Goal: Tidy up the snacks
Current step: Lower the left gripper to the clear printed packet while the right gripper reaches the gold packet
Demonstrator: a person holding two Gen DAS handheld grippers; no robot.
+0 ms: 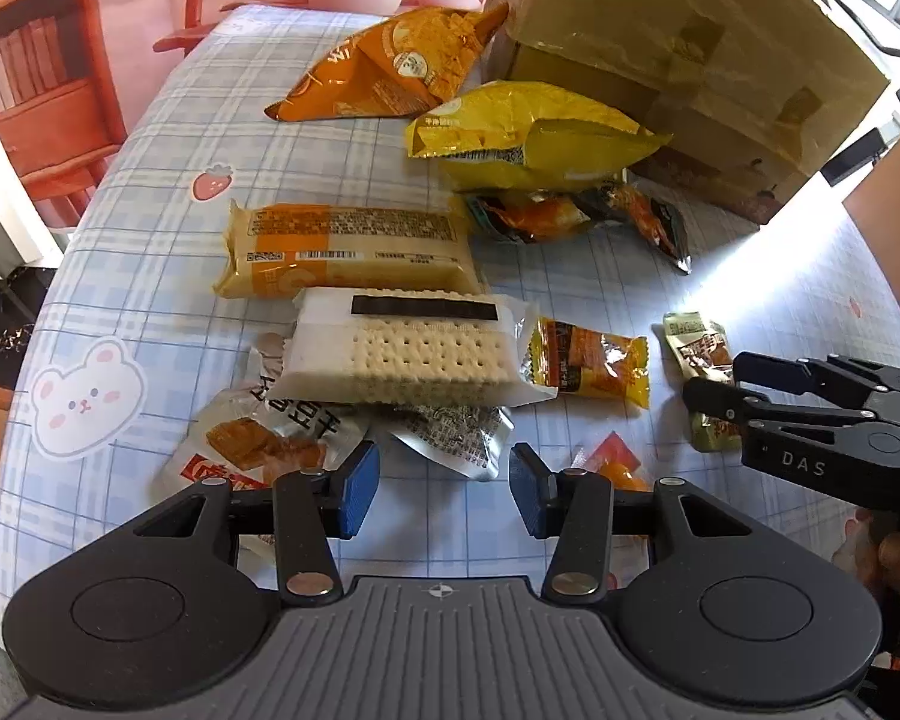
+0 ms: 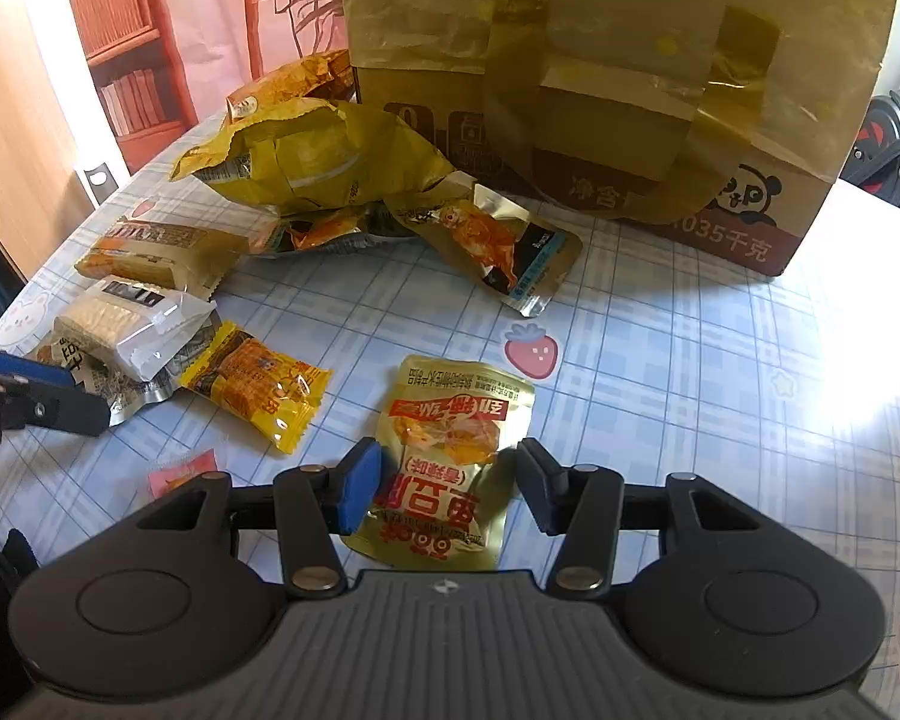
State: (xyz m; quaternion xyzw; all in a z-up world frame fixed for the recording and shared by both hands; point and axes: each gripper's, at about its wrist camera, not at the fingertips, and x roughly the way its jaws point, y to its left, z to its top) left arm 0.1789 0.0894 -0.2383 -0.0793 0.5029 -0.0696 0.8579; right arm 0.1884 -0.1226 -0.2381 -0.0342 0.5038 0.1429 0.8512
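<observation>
1. Between the right gripper (image 2: 449, 483) pads lies a gold pouch (image 2: 450, 456), flat on the table; jaws stand apart w/ gaps on both sides, nothing gripped yet.
2. Ahead of the left gripper (image 1: 444, 483), jaws also apart and empty, over a silver packet (image 1: 450, 441) tucked under the cracker pack (image 1: 414, 351).
3. Other snacks: small yellow packet (image 2: 258, 387) just left of the right gripper, yellow bag (image 2: 306, 162) and cardboard box (image 2: 630, 90) farther ahead.
4. Risk: pouch is thin and flat, so pads closing level may slide over the foil and miss; prob needs an edge pinch.
5. Risk: left side is a stacked pile, so pulling the silver packet could drag the cracker pack w/ it.
6. Risk: both grippers are near each other; right gripper shows at the left one's right edge, so a clash is possible.
7. Surface: blue plaid tablecloth (image 2: 660, 330) w/ strawberry and bear prints, strong glare on the right.
8. Room: pink backdrop w/ printed bookshelf and plant behind.
</observation>
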